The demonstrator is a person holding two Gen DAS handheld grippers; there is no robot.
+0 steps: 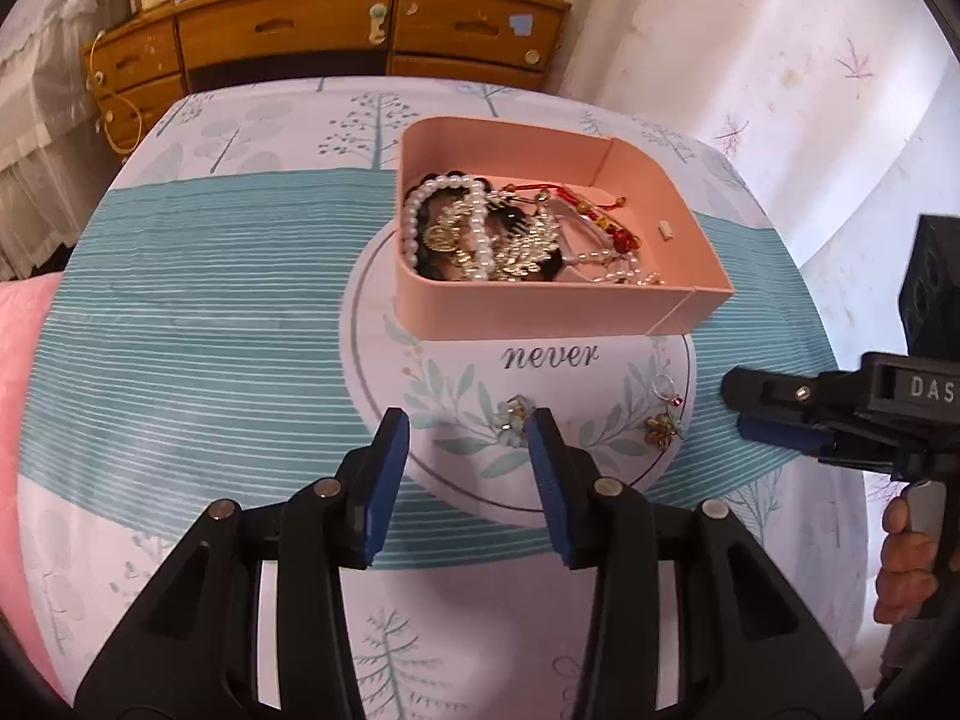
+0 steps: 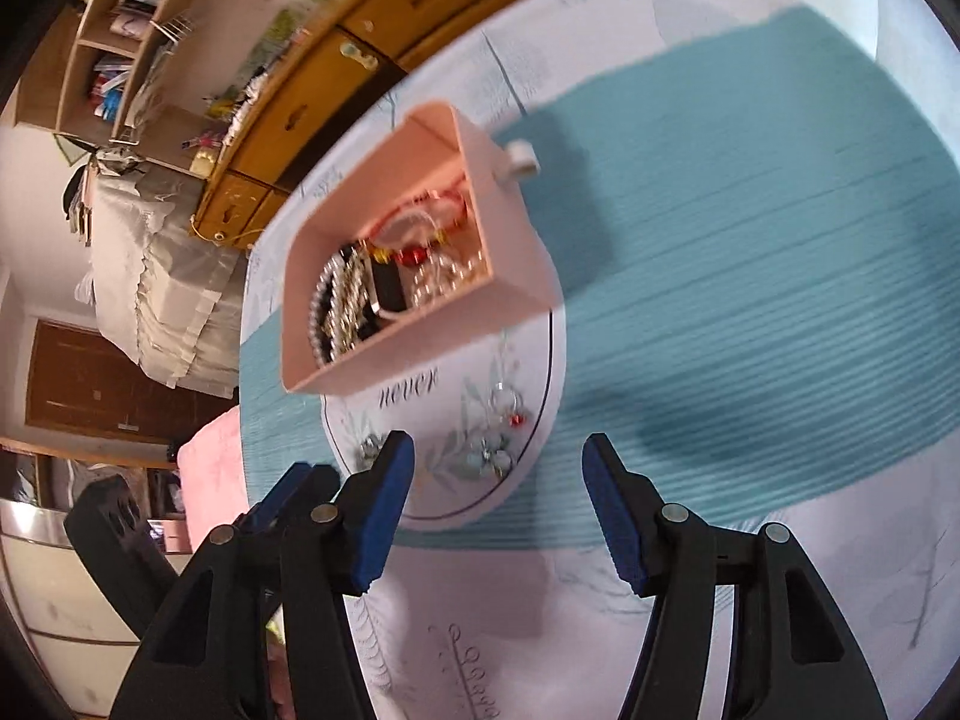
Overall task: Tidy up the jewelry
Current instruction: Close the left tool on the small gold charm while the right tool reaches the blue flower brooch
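A pink open drawer box (image 1: 540,306) (image 2: 390,360) sits on the patterned cloth, filled with pearl strands (image 1: 474,222), gold pieces and red beads (image 2: 414,255). In front of it three small pieces lie on the cloth: a pale blue flower piece (image 1: 513,417) (image 2: 489,450), a gold flower piece (image 1: 660,427) and a thin hoop with a red bead (image 1: 666,387) (image 2: 510,411). My left gripper (image 1: 468,438) is open and empty, just before the blue flower piece. My right gripper (image 2: 498,462) (image 1: 735,405) is open and empty, above the pieces.
The cloth (image 1: 210,312) is teal-striped with a white circle printed "never" (image 1: 551,355). A wooden dresser (image 1: 336,30) stands behind the table. A pink cushion (image 1: 18,348) lies at the left edge. White curtains (image 1: 780,60) hang at the right.
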